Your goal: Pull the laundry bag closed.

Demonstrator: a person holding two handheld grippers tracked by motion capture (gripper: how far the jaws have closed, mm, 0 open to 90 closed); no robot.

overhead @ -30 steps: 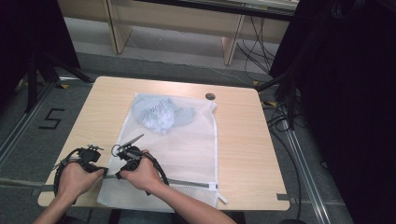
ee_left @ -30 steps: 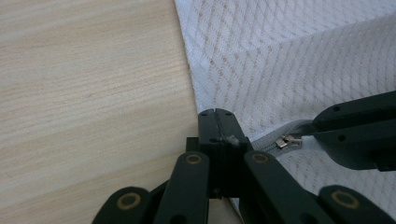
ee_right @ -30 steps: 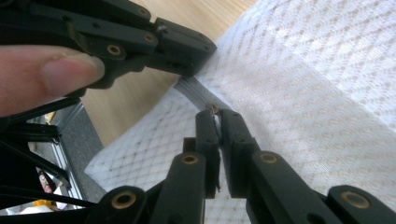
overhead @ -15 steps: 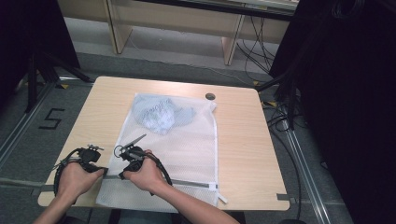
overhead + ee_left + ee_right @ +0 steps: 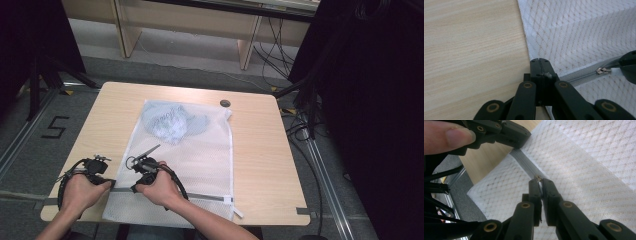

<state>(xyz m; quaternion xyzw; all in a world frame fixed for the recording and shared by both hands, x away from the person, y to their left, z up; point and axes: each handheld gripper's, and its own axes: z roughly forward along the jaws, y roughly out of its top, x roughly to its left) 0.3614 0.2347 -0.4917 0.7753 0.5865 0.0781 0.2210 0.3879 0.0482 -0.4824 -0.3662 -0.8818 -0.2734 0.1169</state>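
On wooden table (image 5: 260, 150), white mesh bag (image 5: 200, 160) lying flat, holding crumpled light-blue cloth (image 5: 170, 122) near far end. Left gripper (image 5: 539, 65) clamping bag's near-left edge at grey zipper (image 5: 579, 76) end. Right gripper (image 5: 539, 182) pinching zipper pull (image 5: 537, 178), jaws closed on it, near left gripper.

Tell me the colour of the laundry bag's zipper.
Grey zipper on a white mesh laundry bag; clearest in the left gripper view.

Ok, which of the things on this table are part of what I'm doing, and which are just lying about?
In the job:
- mesh laundry bag
- its zipper
- zipper pull
- bluish garment inside the bag
- left gripper
- right gripper

Lying about:
- small dark disc
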